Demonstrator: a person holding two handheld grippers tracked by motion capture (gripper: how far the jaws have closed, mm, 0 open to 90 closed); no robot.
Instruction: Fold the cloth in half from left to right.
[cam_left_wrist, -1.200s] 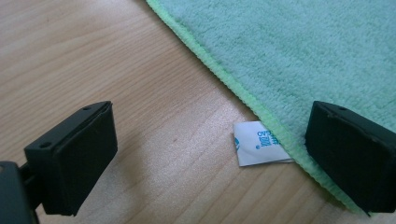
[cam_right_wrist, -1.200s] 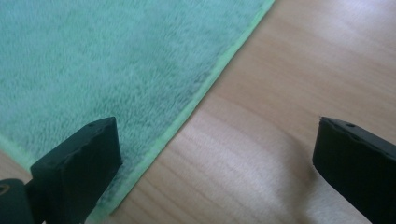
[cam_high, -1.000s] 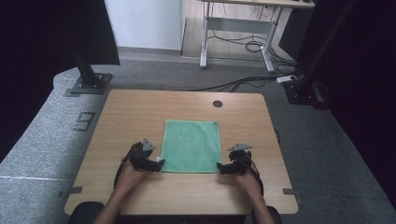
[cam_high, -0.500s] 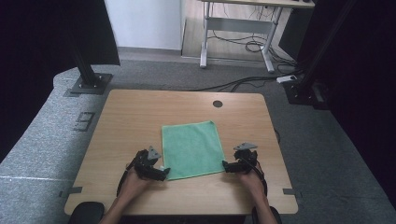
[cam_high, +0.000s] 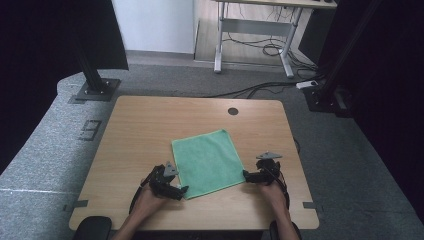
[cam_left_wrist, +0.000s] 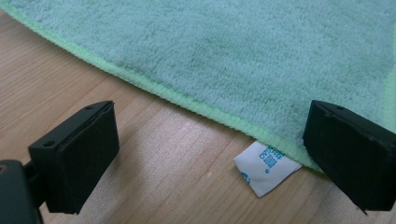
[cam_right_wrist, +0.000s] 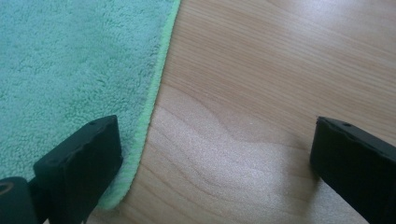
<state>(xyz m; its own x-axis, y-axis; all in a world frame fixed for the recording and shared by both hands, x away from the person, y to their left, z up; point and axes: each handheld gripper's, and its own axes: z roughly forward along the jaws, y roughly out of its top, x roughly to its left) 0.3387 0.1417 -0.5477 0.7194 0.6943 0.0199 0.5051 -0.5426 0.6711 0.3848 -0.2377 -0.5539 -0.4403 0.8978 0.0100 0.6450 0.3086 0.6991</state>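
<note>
A green microfibre cloth (cam_high: 207, 161) lies flat on the wooden table (cam_high: 150, 130), turned a little askew. My left gripper (cam_high: 181, 192) is open at the cloth's near left corner. In the left gripper view its jaws straddle the cloth's hem (cam_left_wrist: 187, 100) and a small white care label (cam_left_wrist: 266, 165). My right gripper (cam_high: 247, 176) is open at the near right corner. In the right gripper view the cloth's edge (cam_right_wrist: 154, 98) runs past the left jaw, with bare wood (cam_right_wrist: 261, 93) between the jaws.
A round cable hole (cam_high: 233, 111) sits near the table's far edge. Beyond the table are black stand bases (cam_high: 92, 90), cables on the floor (cam_high: 260, 90) and a white desk frame (cam_high: 250, 30). Bare wood lies left of and behind the cloth.
The cloth has slid toward the near edge and rotated slightly. Both grippers have moved nearer with it and now sit open at its near corners.
</note>
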